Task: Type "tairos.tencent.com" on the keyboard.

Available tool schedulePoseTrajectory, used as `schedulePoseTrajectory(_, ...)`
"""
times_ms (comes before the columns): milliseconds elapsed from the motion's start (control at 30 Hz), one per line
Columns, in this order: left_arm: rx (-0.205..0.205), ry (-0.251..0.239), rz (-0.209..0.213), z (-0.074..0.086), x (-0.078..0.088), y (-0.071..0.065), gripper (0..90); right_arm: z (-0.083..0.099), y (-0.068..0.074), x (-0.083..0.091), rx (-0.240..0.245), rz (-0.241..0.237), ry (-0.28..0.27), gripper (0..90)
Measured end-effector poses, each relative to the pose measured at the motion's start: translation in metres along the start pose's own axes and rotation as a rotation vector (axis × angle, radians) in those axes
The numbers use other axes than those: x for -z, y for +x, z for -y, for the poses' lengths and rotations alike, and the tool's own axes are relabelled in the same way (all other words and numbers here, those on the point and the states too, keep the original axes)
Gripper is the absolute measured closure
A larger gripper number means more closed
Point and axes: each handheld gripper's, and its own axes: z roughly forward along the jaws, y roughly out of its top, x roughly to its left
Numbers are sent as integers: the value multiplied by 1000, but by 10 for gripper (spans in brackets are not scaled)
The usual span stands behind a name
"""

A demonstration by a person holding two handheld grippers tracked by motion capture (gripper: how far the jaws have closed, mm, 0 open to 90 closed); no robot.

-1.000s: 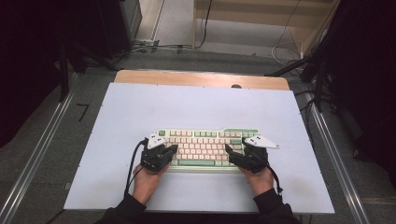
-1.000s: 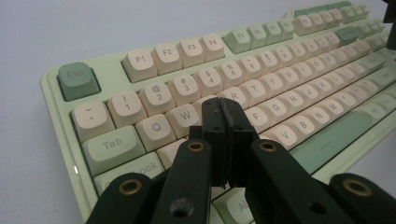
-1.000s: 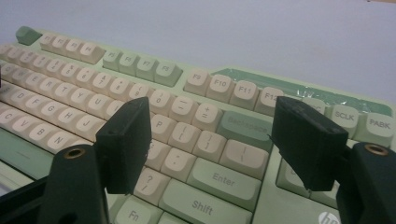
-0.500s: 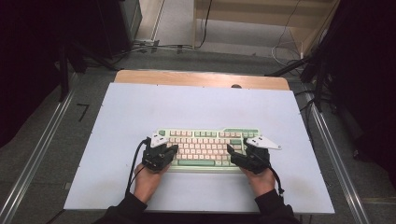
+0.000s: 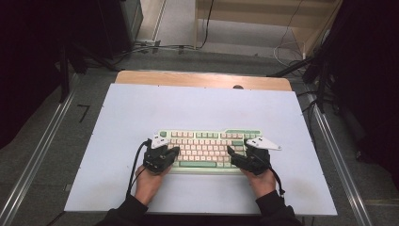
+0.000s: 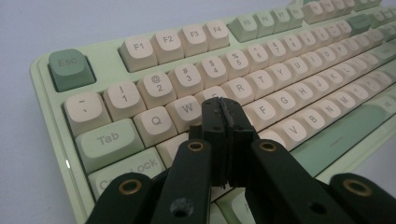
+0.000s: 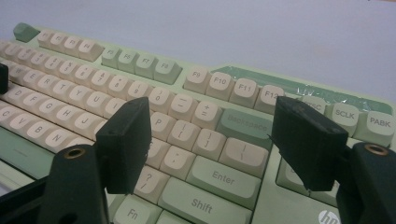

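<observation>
**Both grippers over the keyboard**

Right now I have the keyboard [image 5: 207, 149] lying flat on the pale blue table [image 5: 141, 113], toward the near side and roughly centred between my two hands. It is a mint-green board with cream keycaps and a few darker green ones.

My left gripper [image 5: 173, 151] sits over the left end of the keyboard. In the left gripper view its jaws are pressed fully together with nothing between them, and the closed tip [image 6: 223, 108] hangs over the letter rows, just beside the W key [image 6: 187, 109] and in front of the R key [image 6: 239, 87]. I cannot tell whether the tip actually touches a keycap. The Esc key [image 6: 70, 69] sits up in the far corner of that view, with the Tab key [image 6: 107, 138] nearer.

My right gripper [image 5: 231, 151] is over the right end of the board. In the right gripper view its jaws stand wide apart [image 7: 210, 135], empty, straddling the area around the Enter key [image 7: 223, 177] and the Backspace key [image 7: 243, 125]. The Shift key [image 7: 203, 203] lies just below, near the bottom of that view. The pads appear to hover above the caps rather than press on them.
</observation>
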Motion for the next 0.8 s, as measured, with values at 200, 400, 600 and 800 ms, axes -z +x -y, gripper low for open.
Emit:
schedulePoseTrajectory(200,10,-52,-4,-2,9,1,800,0,-1,1,-2,1,-6,285)
schedulePoseTrajectory(400,-10,-87,6,-5,12,-2,576,0,-2,2,-5,1,-8,289)
schedulePoseTrajectory(600,-47,-109,2,-6,10,-7,361,1,-2,4,-6,2,-13,334)
schedulePoseTrajectory(800,-55,-128,-6,-8,8,-9,292,4,-3,8,-12,3,-16,462)
